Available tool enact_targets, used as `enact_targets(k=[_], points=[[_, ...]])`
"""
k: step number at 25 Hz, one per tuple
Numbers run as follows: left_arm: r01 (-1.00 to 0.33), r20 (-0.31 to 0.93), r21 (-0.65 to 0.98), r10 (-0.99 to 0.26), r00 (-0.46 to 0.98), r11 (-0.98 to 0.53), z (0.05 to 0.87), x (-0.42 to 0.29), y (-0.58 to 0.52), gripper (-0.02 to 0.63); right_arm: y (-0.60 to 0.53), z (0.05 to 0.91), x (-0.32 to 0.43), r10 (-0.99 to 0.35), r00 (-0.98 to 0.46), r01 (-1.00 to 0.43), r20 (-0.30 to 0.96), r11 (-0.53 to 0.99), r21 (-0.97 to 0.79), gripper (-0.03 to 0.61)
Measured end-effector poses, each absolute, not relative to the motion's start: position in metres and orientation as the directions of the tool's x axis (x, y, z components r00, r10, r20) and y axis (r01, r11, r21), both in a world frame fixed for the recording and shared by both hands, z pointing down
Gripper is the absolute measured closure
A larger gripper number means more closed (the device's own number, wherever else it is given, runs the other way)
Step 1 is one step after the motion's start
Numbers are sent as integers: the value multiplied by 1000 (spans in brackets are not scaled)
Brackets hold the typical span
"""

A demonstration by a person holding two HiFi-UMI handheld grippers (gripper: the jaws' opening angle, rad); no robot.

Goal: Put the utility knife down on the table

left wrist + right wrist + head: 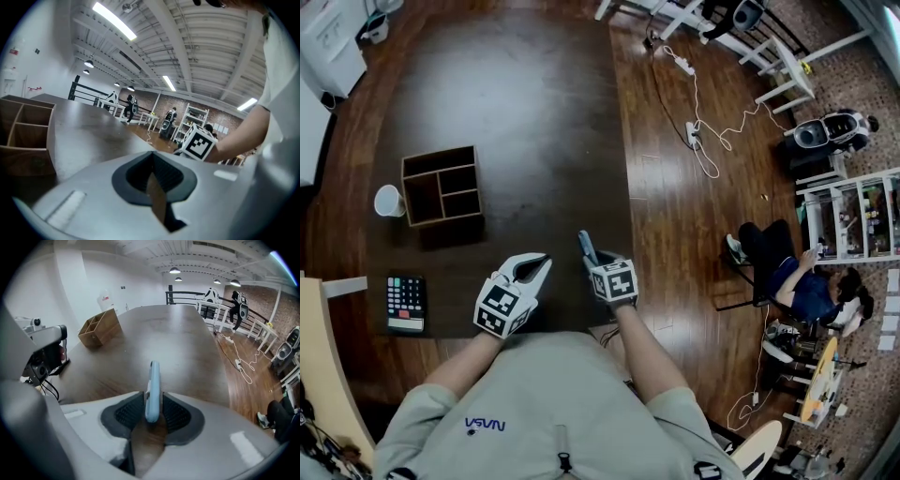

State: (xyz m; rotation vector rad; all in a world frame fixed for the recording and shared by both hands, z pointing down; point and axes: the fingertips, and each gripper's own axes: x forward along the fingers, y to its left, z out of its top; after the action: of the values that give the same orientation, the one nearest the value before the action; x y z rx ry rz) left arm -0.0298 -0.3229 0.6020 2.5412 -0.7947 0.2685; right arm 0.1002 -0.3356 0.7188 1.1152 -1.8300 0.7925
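Big dark bench (506, 112) fills the head view, most of it bare wood. Over on its left side sits the wooden compartment box (442, 186), well apart from the action.

Down at the near edge, both claws are side by side. The left claw (534, 267) hangs low over the wood with its jaws drawn together and nothing between them, so it looks like a bystander here. The right claw (598, 265) is tipped steeply down at the bench, and that's where the play is.

A calculator (405, 302) lies at the near left edge, with a white cup (388, 200) just beside the box. Neither is in the way.

Now the utility knife (153, 385): pale blue, standing on its thin edge between the right claw's jaws, nose pointing away along the bench. The jaws stand wide for this claw, with the pads flanking the handle closely rather than clamping it. Whether its underside is fully on the wood, I can't tell.

My read is that this is the release, the very end of the set-down. The next move calls for a clean, straight withdrawal, with no pad catching the handle. On that narrow edge, expect the knife to tip flat once it's free.
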Motion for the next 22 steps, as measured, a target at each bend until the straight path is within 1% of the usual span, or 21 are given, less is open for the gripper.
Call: enact_targets(k=[4,8,10,14,15,17,22], points=[[-573,313,365,-483,817,-733,598,-25,-318,612,-330,713,111,-412,-297,-924,861,351,-151,460],[-572,306,368,-485,819,-733,594,-20,-315,612,-327,701,122,-478,-300,-936,825,313,-159,460],[-576,298,372,-494,817,-728,590,-16,-316,612,-330,687,127,-539,-306,-943,785,286,-171,460],[-581,271,405,-514,814,-706,580,-7,-304,612,-308,646,129,-670,-351,-936,654,244,-252,467],[-583,263,418,-521,812,-696,578,-5,-299,612,-295,635,126,-692,-366,-930,623,251,-267,492],[-588,244,443,-540,805,-677,571,-3,-286,612,-268,616,121,-717,-399,-916,572,289,-277,512],[-606,211,435,-579,787,-665,564,16,-243,612,-217,582,121,-760,-448,-894,471,388,-223,565]])
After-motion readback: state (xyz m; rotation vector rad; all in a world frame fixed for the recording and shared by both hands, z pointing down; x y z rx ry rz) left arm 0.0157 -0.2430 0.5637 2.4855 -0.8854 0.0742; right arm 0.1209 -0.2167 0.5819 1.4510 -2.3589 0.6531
